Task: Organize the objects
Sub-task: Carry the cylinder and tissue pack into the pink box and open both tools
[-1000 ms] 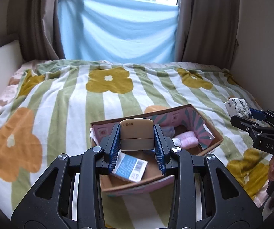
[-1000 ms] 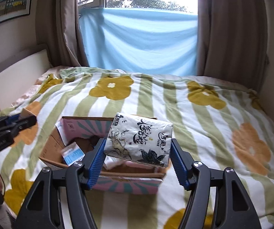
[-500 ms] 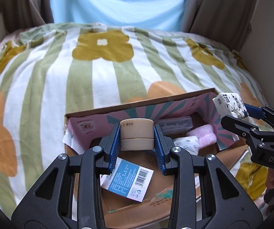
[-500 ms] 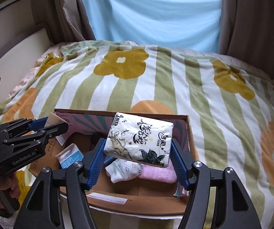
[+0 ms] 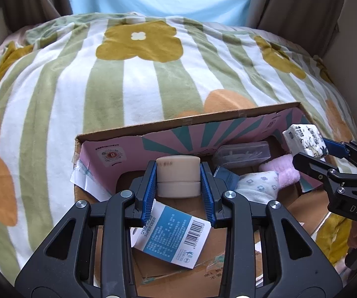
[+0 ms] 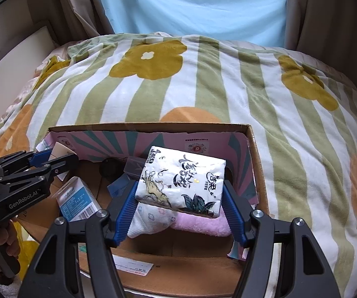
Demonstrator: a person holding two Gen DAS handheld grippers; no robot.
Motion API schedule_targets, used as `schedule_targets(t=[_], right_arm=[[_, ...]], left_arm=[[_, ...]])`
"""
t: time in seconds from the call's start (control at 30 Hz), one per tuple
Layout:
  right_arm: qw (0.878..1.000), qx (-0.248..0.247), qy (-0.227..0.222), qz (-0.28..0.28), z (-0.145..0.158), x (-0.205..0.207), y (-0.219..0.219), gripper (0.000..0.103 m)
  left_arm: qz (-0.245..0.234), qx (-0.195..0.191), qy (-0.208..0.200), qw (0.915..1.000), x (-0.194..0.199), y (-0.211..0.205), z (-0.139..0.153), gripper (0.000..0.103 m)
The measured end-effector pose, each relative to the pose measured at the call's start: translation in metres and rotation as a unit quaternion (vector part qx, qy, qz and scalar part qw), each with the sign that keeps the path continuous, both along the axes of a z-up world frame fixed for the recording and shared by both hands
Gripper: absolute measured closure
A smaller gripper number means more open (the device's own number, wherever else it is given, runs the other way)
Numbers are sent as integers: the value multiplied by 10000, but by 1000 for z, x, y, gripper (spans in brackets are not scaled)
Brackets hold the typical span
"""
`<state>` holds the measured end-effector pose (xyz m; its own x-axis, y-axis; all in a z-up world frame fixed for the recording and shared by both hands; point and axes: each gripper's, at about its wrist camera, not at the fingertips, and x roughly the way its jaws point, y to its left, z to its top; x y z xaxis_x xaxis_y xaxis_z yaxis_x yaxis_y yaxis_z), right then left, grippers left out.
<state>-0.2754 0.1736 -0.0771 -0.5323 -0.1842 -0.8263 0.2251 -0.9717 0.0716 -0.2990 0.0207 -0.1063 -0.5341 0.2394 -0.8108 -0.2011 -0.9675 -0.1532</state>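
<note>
1. On the striped blanket (image 6: 228, 79) sits an open cardboard box (image 6: 251, 149), its long axis running left to right across both views; both grippers hang over it.
2. Over the box's right half, the right gripper (image 6: 179, 198) pinches a tissue pack (image 6: 182, 181) by its short ends, long axis spanning the jaws, printed face up, directly above the pink towel (image 6: 200, 223) and sock (image 6: 151, 217).
3. Over the left half, the left gripper (image 5: 178, 186) clamps a beige jar (image 5: 178, 176) upright, lid on top, above the blue carton (image 5: 171, 236) lying flat.
4. Judgement: each item needs only a drop straight down; the pack is nearer a soft landing.
</note>
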Motion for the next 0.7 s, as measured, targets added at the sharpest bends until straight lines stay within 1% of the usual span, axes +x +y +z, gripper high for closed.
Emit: schedule_targets(t=[0.07, 0.1, 0.13, 0.17, 0.2, 0.23, 0.27, 0.3, 0.4, 0.47, 0.57, 0.7], right_arm=[[10000, 59, 4, 16, 3, -2, -2, 42], [10000, 88, 16, 14, 4, -2, -3, 42], [9999, 104, 0, 16, 5, -4, -4, 42], [10000, 69, -27, 27, 5, -6, -4, 41], [10000, 12, -12, 11, 5, -7, -3, 38], [10000, -52, 42, -35, 6, -7, -1, 26], [9999, -100, 67, -79, 7, -8, 1, 15], [9998, -125, 71, -126, 7, -8, 4, 0], [9992, -27, 236, -311, 11, -5, 9, 0], [9989, 88, 312, -342, 12, -3, 10, 0], [9987, 140, 359, -342, 14, 0, 10, 0], [9983, 96, 439, -359, 18, 3, 9, 0]], left_arm=[[18, -1, 70, 10000, 2, 1, 6, 72], [1, -42, 102, 9999, 3, 2, 8, 70], [-27, -89, 120, 9999, 3, 4, 11, 55], [-66, -137, 123, 9998, 4, 6, 13, 38], [-69, -142, 134, 9998, 5, 7, 15, 3], [-80, -116, 181, 9997, 7, 6, 16, 0], [-88, -78, 196, 9997, 8, 6, 17, 0], [-87, -67, 197, 9997, 8, 5, 17, 0], [-15, -251, 303, 9992, 12, 1, 18, 0], [15, -296, 328, 9990, 14, -1, 19, 0], [109, -310, 370, 9988, 16, -5, 20, 0], [186, -198, 413, 9988, 19, -9, 25, 0]])
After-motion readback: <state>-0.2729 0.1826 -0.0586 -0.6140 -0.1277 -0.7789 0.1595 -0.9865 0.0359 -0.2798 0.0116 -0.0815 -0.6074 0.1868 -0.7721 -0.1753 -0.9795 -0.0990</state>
